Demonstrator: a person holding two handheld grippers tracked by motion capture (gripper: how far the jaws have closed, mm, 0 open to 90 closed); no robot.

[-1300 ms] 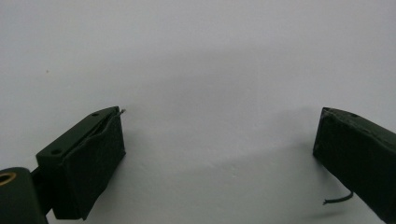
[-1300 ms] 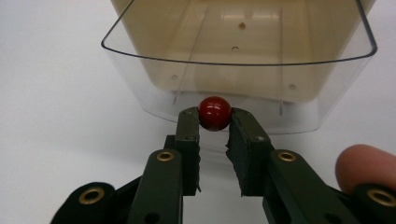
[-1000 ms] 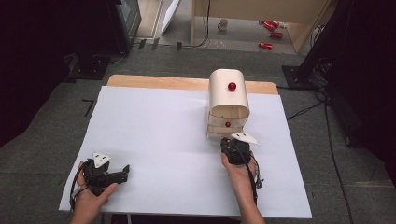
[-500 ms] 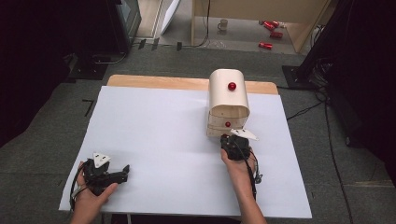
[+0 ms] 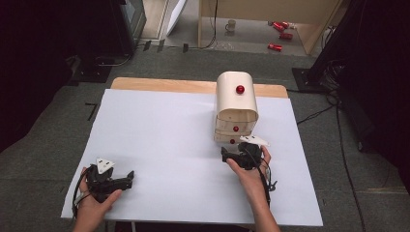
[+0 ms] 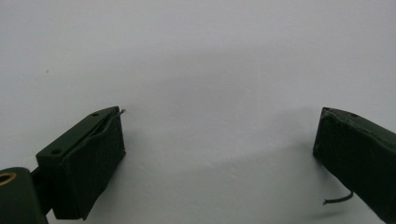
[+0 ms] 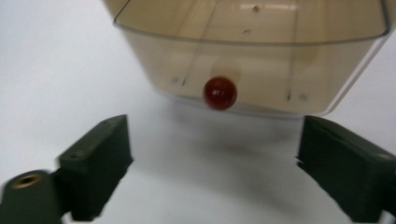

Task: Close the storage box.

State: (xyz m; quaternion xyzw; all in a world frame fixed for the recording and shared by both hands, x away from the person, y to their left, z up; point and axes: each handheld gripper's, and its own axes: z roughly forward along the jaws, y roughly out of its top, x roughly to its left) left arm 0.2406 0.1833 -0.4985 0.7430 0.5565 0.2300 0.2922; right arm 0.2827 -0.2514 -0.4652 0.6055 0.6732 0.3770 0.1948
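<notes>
The right gripper (image 5: 231, 155), a black two-jaw tool with a grey three-cornered plate on top, is hovering just at the 6 o'clock side of the cream plastic drawer cabinet with a rounded top (image 5: 236, 104), which is standing at about 1 o'clock on the white sheet-covered table (image 5: 159, 135). In the right gripper view the right gripper (image 7: 212, 154) is standing with its jaws spread wide and gripping nothing, and they are flanking the lowest translucent tan drawer (image 7: 252, 70) from below without touching it. The small round red knob (image 7: 219, 93) of that drawer is sitting at 12 o'clock from the gap between the jaws, near but apart from both (the picture is a little blurred there, so finer contact cannot be judged). In the high view the same knob (image 5: 232, 141) is showing just at 12 o'clock of the right hand (image 5: 249, 166), with two more red knobs lying above it on the cabinet front and top. The left gripper (image 5: 126, 178) is resting at about 7 o'clock on the table, well apart from the cabinet, held by the left hand (image 5: 94, 203). In the left gripper view the left gripper (image 6: 219, 140) is also standing wide open, holding nothing, with bare white surface lying between its jaws.
</notes>
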